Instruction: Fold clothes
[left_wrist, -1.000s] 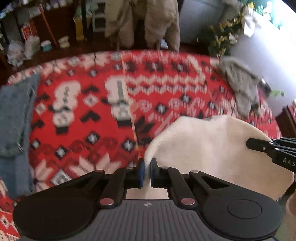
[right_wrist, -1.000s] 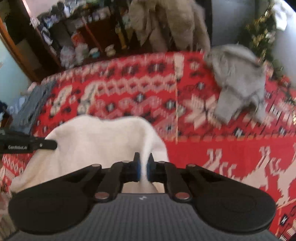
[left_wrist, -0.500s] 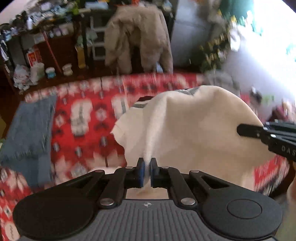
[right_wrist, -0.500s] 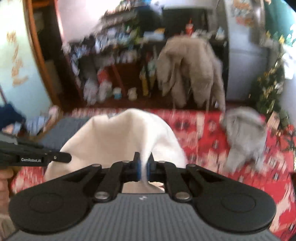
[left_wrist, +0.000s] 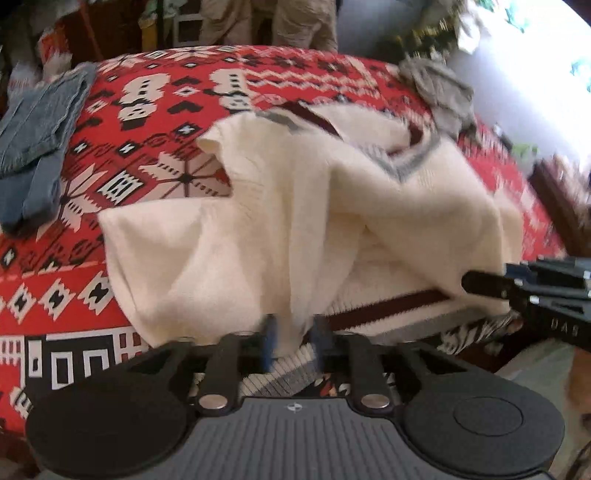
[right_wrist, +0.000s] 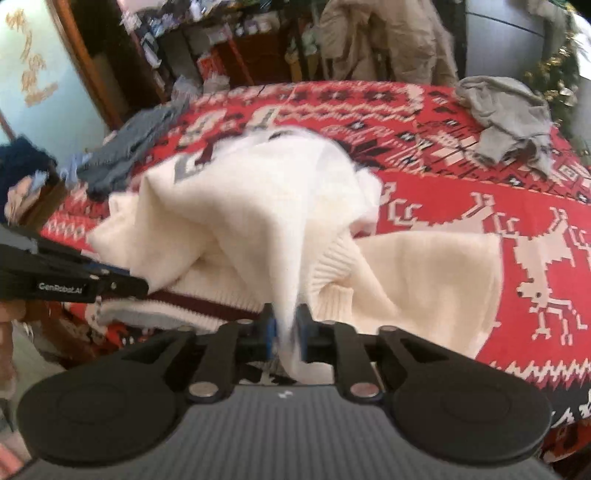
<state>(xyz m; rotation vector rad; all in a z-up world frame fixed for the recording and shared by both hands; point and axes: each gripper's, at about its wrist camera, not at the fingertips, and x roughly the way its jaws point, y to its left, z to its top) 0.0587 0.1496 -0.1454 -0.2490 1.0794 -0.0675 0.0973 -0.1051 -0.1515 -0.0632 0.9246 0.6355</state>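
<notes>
Red patterned cloth (left_wrist: 155, 122) with white snowflakes and reindeer covers the desk, and behind it the room is crowded with shelves and a beige coat (right_wrist: 388, 40) hung up. A cream knit sweater (left_wrist: 295, 206) with maroon and grey trim now lies heaped on the near part of that cloth; half a second ago it was lifted high in the air, stretched between both tools, and it has since been swung forward and laid down. The left hand-held gripper (left_wrist: 293, 343) has its fingers parted somewhat, with a fold of the cream knit running between them; the pads look loosened around it, though motion blur makes that uncertain. The right hand-held gripper (right_wrist: 286, 334) likewise shows a gap between its blue pads, and a strip of the sweater hangs through it. Folded denim jeans (left_wrist: 37, 136) sit at the far left, well apart, and a crumpled grey garment (right_wrist: 509, 118) at the far right. By my judgement the sweater has only been cast onto the desk, bunched and not flat, so it needs spreading before any fold.
</notes>
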